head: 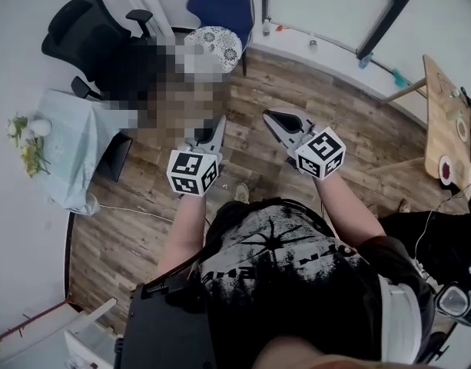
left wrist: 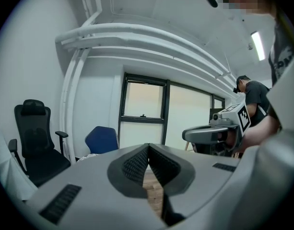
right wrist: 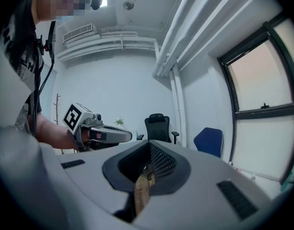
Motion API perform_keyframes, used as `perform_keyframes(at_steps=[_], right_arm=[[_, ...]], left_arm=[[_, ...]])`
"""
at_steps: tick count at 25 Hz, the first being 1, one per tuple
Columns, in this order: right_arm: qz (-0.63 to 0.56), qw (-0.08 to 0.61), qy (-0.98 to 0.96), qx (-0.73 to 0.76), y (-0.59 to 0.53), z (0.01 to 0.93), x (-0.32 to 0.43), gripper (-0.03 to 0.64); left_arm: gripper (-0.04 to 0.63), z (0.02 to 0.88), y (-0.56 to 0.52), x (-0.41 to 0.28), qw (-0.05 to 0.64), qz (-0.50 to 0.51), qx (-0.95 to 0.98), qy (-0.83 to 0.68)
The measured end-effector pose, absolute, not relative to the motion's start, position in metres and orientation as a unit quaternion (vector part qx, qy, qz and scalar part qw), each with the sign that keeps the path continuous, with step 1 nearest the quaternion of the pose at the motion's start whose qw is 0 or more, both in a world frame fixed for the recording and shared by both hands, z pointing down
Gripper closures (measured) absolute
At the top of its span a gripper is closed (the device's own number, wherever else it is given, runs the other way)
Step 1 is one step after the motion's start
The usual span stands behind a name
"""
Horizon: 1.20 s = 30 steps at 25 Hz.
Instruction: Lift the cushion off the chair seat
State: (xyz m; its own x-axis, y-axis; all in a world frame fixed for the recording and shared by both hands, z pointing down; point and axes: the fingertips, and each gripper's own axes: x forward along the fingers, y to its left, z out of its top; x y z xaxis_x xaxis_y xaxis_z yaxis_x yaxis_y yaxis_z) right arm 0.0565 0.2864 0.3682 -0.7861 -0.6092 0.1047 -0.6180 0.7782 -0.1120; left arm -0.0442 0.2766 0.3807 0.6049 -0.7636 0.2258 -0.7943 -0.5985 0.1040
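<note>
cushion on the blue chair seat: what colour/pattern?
The cushion is white with a dark, ornate lace-like print. It shows best in the head view.

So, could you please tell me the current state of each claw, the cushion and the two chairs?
Left claw: shut, empty.
Right claw: shut, empty.
Cushion: lying on the seat, untouched.
Blue chair: upright, bearing it.
Black office chair: upright.

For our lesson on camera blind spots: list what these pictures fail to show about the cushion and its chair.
- Head view: a mosaic patch covers part of the cushion.
- Left gripper view: the left gripper blocks the seat of the blue chair.
- Right gripper view: the right gripper hides the seat and cushion.
</note>
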Motion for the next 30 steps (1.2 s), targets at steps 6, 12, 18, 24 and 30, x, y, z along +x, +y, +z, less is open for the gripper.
perform_keyframes(at_steps=[6, 12, 18, 24, 30], right_arm=[[0.072, 0.034, -0.938, 0.339, 0.247, 0.375, 0.017, 0.598], [0.079, 0.029, -0.931, 0.354, 0.211, 0.382, -0.014, 0.598], [0.085, 0.030, -0.924, 0.372, 0.184, 0.387, -0.028, 0.598], [0.088, 0.035, -0.921, 0.377, 0.162, 0.392, -0.031, 0.598], [0.091, 0.039, -0.917, 0.386, 0.141, 0.397, -0.030, 0.598]], left_arm=[[0.583, 0.386, 0.237, -0.076, 0.101, 0.084, 0.899, -0.418], [0.583, 0.400, 0.203, -0.102, 0.109, 0.089, 0.906, -0.399], [0.583, 0.402, 0.175, -0.120, 0.114, 0.087, 0.910, -0.389], [0.583, 0.400, 0.151, -0.132, 0.110, 0.083, 0.909, -0.392], [0.583, 0.410, 0.138, -0.140, 0.126, 0.084, 0.904, -0.400]])
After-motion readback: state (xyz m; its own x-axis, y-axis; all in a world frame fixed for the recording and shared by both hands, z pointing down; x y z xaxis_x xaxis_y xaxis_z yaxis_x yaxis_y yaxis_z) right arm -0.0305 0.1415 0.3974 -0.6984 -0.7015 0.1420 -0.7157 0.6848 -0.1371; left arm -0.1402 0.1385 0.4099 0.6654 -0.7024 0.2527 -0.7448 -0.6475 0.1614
